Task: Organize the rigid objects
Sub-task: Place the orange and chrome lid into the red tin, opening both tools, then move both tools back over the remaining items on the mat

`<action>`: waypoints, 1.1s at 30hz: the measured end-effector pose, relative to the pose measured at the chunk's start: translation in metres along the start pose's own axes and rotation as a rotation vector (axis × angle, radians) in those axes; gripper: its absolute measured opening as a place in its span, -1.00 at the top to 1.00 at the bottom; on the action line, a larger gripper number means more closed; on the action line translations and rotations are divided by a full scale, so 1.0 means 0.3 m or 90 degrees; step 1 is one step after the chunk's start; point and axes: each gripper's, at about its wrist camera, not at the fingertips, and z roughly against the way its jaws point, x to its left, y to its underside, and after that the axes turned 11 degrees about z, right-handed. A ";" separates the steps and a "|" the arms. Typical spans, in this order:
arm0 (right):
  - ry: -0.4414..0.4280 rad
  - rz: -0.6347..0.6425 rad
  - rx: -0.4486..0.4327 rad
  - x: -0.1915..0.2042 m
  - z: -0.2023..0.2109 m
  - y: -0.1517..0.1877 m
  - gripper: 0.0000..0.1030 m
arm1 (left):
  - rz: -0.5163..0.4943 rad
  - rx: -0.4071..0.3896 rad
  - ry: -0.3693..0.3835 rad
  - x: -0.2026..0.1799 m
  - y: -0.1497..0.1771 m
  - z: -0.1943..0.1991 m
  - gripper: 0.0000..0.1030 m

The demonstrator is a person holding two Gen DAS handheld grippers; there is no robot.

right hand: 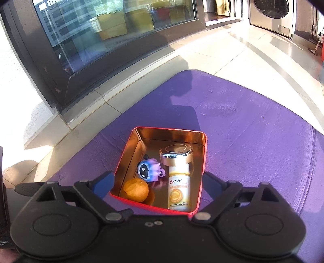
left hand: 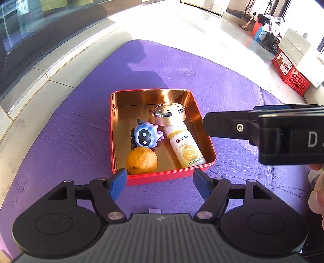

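A red tin [left hand: 162,176] with a gold inside sits on a purple mat [left hand: 81,131]. In it lie an orange [left hand: 141,160], a blue-purple toy figure [left hand: 144,136], a white-yellow bottle [left hand: 187,150] on its side and a round gold jar [left hand: 167,114]. My left gripper [left hand: 160,183] is open and empty, just short of the tin's near wall. My right gripper [right hand: 157,182] is open and empty, its fingers on either side of the tin [right hand: 203,153] near its front. The right gripper's body [left hand: 263,133] shows to the right of the tin in the left wrist view.
The mat [right hand: 253,131] lies on a pale tiled floor. A dark-framed glass door [right hand: 101,40] runs along the left. A washing machine [right hand: 271,14] stands far back. A red crate [left hand: 291,74] and boxes stand at the far right.
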 end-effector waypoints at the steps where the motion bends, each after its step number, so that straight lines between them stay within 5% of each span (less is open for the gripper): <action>1: -0.003 -0.002 -0.005 0.004 0.023 0.009 -0.87 | -0.001 -0.002 0.000 -0.001 0.005 0.016 -0.40; 16: -0.025 0.007 -0.058 0.129 0.295 0.224 -1.00 | 0.011 -0.036 -0.021 0.050 0.135 0.232 -0.59; 24: -0.016 0.007 0.005 0.158 0.283 0.388 -1.00 | 0.030 -0.026 -0.042 0.098 0.185 0.233 -0.59; 33: -0.010 0.060 0.099 0.221 0.147 0.570 -0.95 | 0.010 0.059 -0.089 0.117 0.277 0.089 -0.59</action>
